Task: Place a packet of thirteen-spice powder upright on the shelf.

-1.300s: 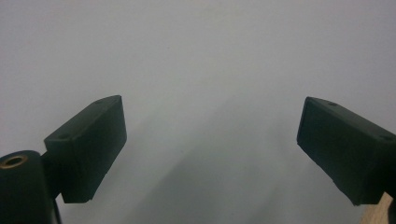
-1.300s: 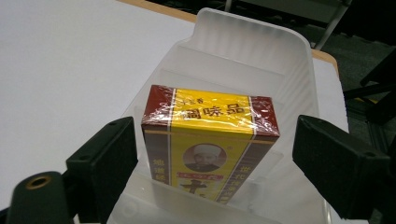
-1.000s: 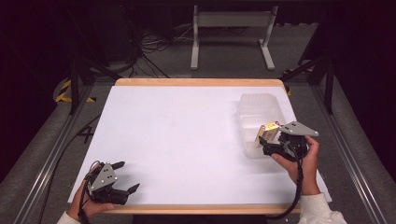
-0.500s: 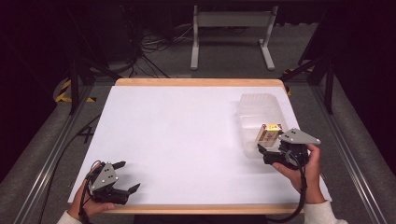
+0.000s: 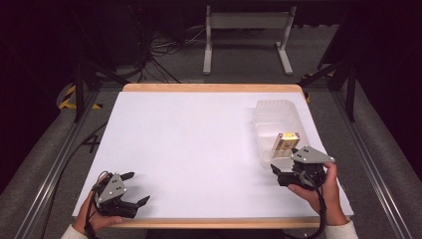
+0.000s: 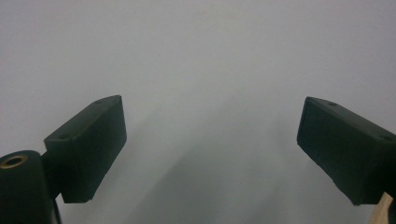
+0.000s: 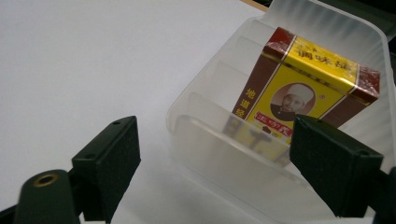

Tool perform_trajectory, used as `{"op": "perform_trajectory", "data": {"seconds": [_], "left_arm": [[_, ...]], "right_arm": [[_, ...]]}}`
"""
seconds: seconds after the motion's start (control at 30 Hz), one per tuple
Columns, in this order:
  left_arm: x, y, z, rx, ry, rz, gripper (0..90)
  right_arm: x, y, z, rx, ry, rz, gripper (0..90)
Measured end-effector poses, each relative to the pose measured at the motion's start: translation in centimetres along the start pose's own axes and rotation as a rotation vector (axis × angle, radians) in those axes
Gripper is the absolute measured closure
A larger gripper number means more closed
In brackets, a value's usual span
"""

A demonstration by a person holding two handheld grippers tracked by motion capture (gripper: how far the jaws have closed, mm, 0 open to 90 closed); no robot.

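A small yellow and brown box [image 5: 286, 142] [image 7: 303, 93] with a portrait on its label stands tilted inside a clear plastic container [image 5: 268, 113] [image 7: 205, 88] at the table's right. My right gripper [image 5: 278, 174] [image 7: 217, 144] sits just short of the container's near end and points at it. Its jaws have just been closing a little, but they are open and grip nothing. My left gripper [image 5: 137, 188] [image 6: 210, 154] rests at the near left corner of the white tabletop [image 5: 199, 144], jaws wide open over bare surface.
The wooden edge [image 5: 214, 222] of the table runs along the near side, close to both hands. Metal rails [image 5: 45, 169] flank the table. A stand and cables [image 5: 164, 47] lie on the floor beyond the far edge.
My right gripper has drawn back from the box toward the near edge. The box stays in the container. The left gripper has not moved.
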State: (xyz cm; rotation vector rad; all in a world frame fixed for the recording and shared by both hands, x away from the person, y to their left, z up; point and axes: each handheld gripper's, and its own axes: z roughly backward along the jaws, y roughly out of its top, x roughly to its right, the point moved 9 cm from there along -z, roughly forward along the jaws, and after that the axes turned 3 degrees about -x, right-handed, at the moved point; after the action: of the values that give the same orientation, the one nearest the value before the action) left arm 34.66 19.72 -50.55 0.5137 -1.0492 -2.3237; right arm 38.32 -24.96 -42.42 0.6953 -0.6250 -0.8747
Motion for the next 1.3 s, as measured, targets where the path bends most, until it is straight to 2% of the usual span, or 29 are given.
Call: {"op": "perform_trajectory", "data": {"seconds": [0.1, 0.2, 0.27, 0.4, 0.53, 0.87, 0.97, 1.17, 1.3], "left_arm": [[0.0, 0.0, 0.1, 0.003, 0.002, 0.002, 9.0], [0.0, 0.1, 0.1, 0.004, 0.002, 0.003, 9.0], [0.0, 0.0, 0.0, 0.001, 0.001, 0.001, 9.0], [0.0, 0.0, 0.0, -0.004, 0.000, -0.001, 9.0], [0.0, 0.0, 0.0, -0.005, 0.003, -0.001, 9.0], [-0.1, 0.0, 0.0, -0.006, 0.006, -0.003, 9.0], [-0.1, 0.0, -0.1, -0.004, 0.005, -0.001, 9.0], [-0.1, 0.0, -0.1, -0.006, 0.006, 0.000, 9.0], [-0.2, 0.0, -0.1, -0.006, 0.006, -0.001, 9.0]], "right_arm": [[-0.2, -0.5, 0.0, -0.018, -0.001, 0.014, 16.2], [-0.2, -0.7, 0.3, -0.007, -0.014, 0.025, 16.1], [-0.3, -0.5, 0.8, 0.025, -0.011, 0.032, 16.2], [-0.6, -0.9, 1.1, 0.016, 0.001, 0.043, 16.0], [-0.6, -1.6, 1.3, -0.002, 0.005, 0.047, 15.9], [0.0, -3.4, 1.2, -0.053, -0.056, 0.086, 15.0], [0.1, -3.8, 1.1, -0.062, -0.060, 0.094, 14.7], [0.5, -5.6, 0.5, -0.103, -0.065, 0.139, 12.6], [1.0, -6.3, 0.4, -0.108, -0.068, 0.127, 12.1]]}}
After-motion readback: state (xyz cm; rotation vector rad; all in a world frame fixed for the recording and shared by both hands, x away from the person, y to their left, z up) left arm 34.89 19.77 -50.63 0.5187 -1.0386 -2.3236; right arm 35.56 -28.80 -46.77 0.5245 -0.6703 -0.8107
